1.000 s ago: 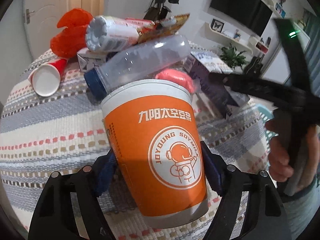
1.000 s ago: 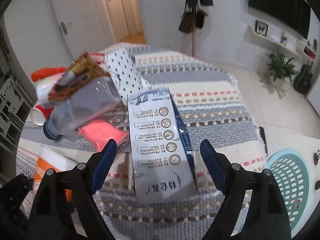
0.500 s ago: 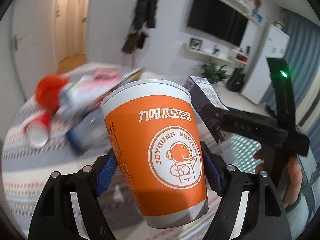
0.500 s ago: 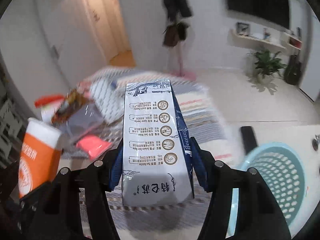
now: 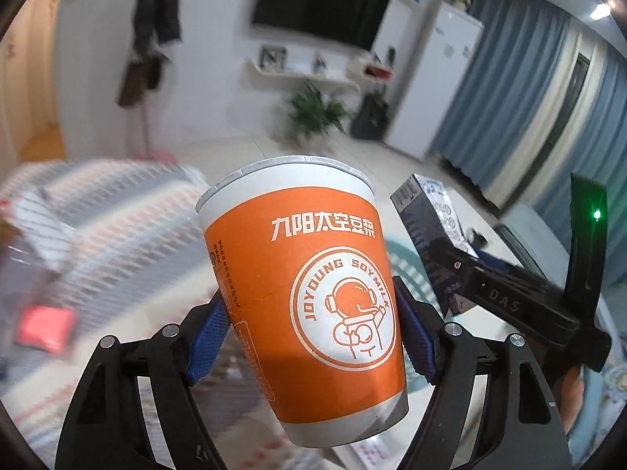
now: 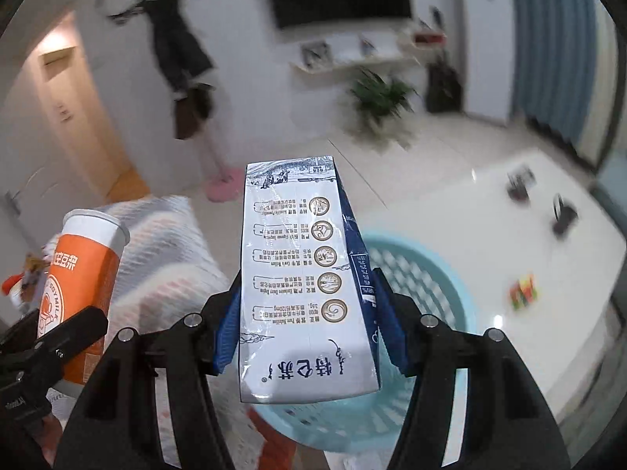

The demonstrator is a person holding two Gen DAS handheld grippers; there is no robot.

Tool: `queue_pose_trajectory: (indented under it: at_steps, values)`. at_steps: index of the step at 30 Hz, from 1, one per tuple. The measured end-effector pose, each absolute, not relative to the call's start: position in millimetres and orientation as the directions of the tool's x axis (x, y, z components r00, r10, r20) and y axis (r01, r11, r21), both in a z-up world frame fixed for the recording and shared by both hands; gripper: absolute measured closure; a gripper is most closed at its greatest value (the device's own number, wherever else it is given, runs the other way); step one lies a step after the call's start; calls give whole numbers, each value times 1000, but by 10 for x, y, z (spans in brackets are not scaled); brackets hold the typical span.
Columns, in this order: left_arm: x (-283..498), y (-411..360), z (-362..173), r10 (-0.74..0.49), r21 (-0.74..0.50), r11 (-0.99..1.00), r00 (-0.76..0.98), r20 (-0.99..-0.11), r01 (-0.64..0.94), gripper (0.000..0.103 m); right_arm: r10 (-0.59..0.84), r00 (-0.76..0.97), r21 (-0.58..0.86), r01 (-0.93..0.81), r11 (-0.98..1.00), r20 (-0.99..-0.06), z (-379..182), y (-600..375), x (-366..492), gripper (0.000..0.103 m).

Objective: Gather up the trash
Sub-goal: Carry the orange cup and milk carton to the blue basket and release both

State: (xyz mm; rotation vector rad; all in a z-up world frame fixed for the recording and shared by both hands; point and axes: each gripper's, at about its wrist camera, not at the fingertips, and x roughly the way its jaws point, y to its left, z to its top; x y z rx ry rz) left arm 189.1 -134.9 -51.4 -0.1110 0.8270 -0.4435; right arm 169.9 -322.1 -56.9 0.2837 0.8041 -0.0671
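An orange paper cup (image 5: 305, 286) printed with a soymilk logo sits upright between the blue pads of my left gripper (image 5: 309, 337), which is shut on it. In the right wrist view a white and blue milk carton (image 6: 305, 282) is pinched at its sides by my right gripper (image 6: 305, 325). Behind and below the carton lies a light blue plastic basket (image 6: 423, 274) on the floor. The orange cup (image 6: 78, 274) shows at the left of that view. The carton (image 5: 431, 215) shows at the right of the left wrist view, in the right gripper (image 5: 509, 301).
The table with the striped cloth (image 5: 98, 215) is blurred at the left, with a pink packet (image 5: 43, 331) on it. A small colourful object (image 6: 523, 293) and dark items (image 6: 564, 215) lie on the pale floor. A potted plant (image 6: 380, 94) stands by the far wall.
The right gripper shut on the carton and lifted it. Both grippers swung away from the trash pile on the table, and the blue basket now lies behind the carton.
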Motion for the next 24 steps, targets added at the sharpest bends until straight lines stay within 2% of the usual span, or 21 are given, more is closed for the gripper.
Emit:
queue_pose_trajectory:
  at_steps: [7,11,16,24]
  values:
    - [2206,-1781,-1081,-457,-314,878,440,-773,361,27,44,556,246,295,923,-830,-1260,-3625,1657,46]
    - [2278,-1816,-1251,-451,-318,879,401,-797,355,27,69,514,263,315,912,-855,-1489,-3692,1687,45]
    - [2153,-1710,-1276,-455,-332,880,408,-791,339,21,72,517,271,322,907,-853,-1448,-3669,1647,45]
    - [1974,-1462,-1111,-473,-354,876,445,-761,327,20,85,542,278,285,917,-836,-1301,-3576,1619,45]
